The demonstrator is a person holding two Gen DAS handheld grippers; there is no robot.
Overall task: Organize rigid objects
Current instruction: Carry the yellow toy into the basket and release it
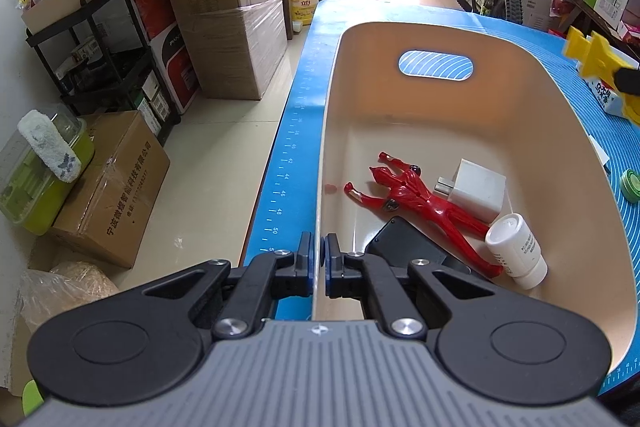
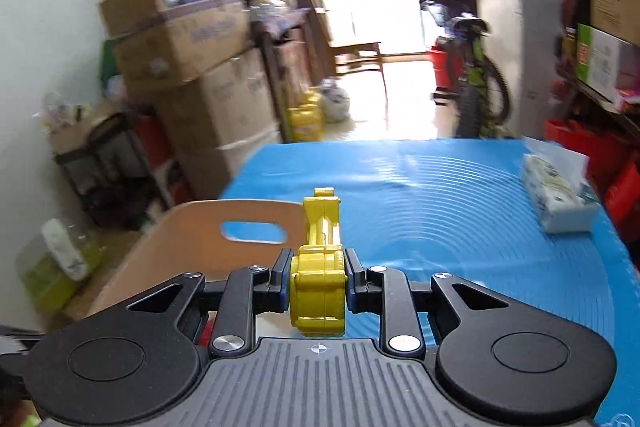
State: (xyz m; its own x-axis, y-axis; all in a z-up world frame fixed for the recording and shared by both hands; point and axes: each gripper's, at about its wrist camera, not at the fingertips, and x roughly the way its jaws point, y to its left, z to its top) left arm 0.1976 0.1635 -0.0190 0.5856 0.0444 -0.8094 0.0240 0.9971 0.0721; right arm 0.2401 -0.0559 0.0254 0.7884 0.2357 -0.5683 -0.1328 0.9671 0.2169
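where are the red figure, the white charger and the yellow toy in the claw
red figure (image 1: 416,197), left wrist view, on its torso
white charger (image 1: 478,189), left wrist view, on its top face
yellow toy (image 2: 318,291), right wrist view, on its round body

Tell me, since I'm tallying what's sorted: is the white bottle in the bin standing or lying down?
Lying down. The white bottle rests on its side on the bin floor beside the red figure.

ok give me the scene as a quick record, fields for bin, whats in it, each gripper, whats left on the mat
bin: beige tub on blue mat
contents: red figure, white charger, white bottle, black item
left gripper: shut on the tub's near rim
right gripper: holding yellow toy
on mat: tissue pack, green disc
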